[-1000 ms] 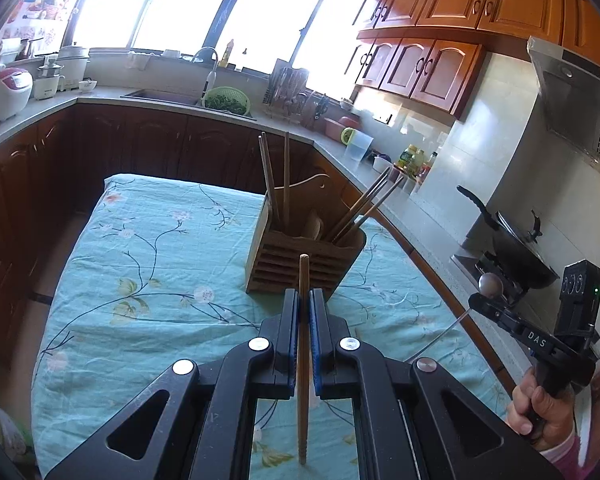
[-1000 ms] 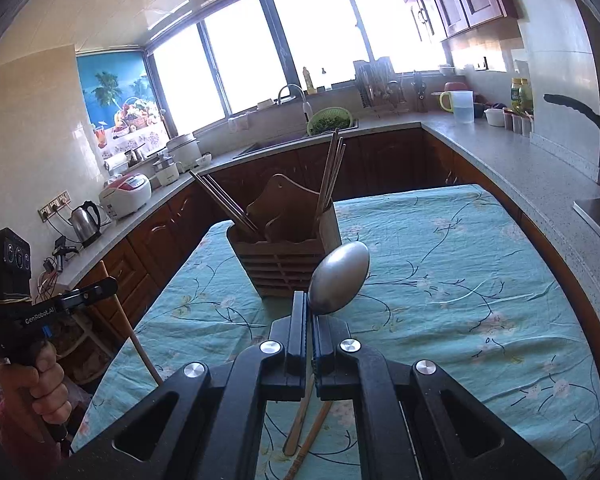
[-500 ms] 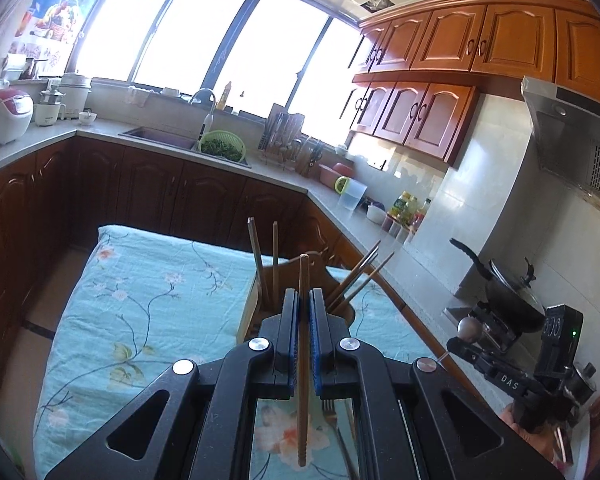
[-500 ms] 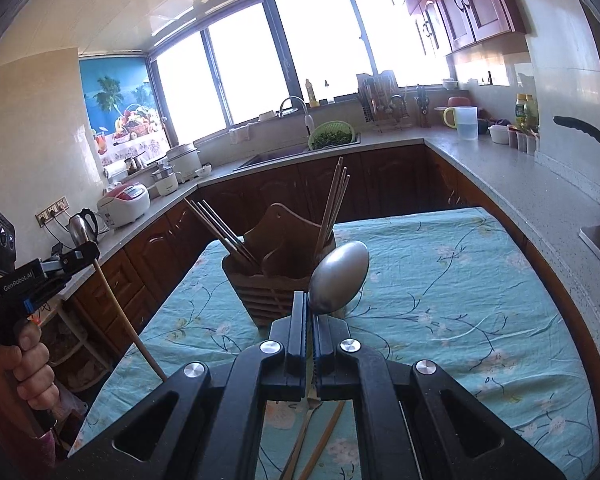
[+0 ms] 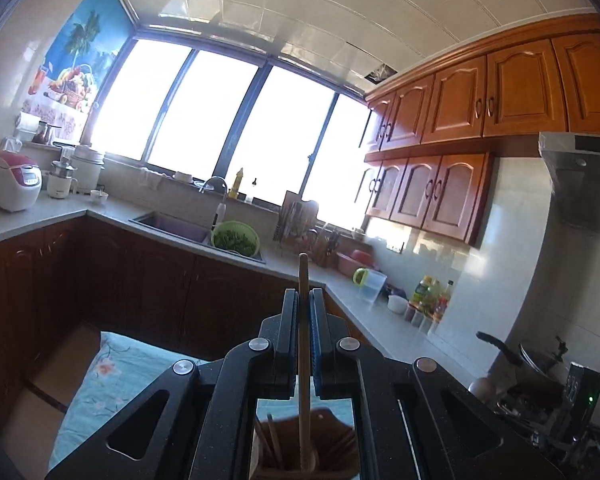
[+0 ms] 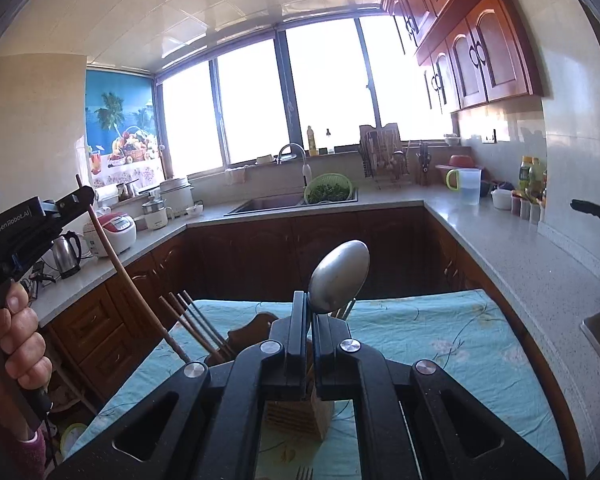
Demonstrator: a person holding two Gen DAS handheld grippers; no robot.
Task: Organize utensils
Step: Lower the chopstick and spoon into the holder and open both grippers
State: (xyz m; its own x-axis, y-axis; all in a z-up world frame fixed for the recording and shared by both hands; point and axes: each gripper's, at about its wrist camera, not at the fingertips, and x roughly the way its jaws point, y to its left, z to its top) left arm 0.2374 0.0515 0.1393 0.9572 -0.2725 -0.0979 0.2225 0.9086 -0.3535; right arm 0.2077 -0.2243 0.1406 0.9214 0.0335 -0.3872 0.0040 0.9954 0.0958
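My left gripper (image 5: 304, 295) is shut on a long wooden stick (image 5: 303, 276) that stands upright between its pads. The stick's lower end hangs over the wooden utensil holder (image 5: 332, 440), seen low between the gripper's arms. In the right wrist view the left gripper (image 6: 85, 196) holds the stick (image 6: 132, 284) slanting down towards the holder's left side. My right gripper (image 6: 309, 297) is shut on a metal spoon (image 6: 340, 276), bowl up. It hovers above the holder (image 6: 296, 416), which has chopsticks (image 6: 196, 328) leaning out.
The holder stands on a table with a teal floral cloth (image 6: 440, 340). A fork (image 6: 304, 473) lies on the cloth near the front. Kitchen counters with a sink (image 6: 268, 204), a green colander (image 6: 330, 188) and a stove pan (image 5: 540, 364) ring the table.
Both grippers have risen and tipped upward, each keeping its utensil. The holder has slid from mid-view to the bottom of both views, and the ceiling now shows.
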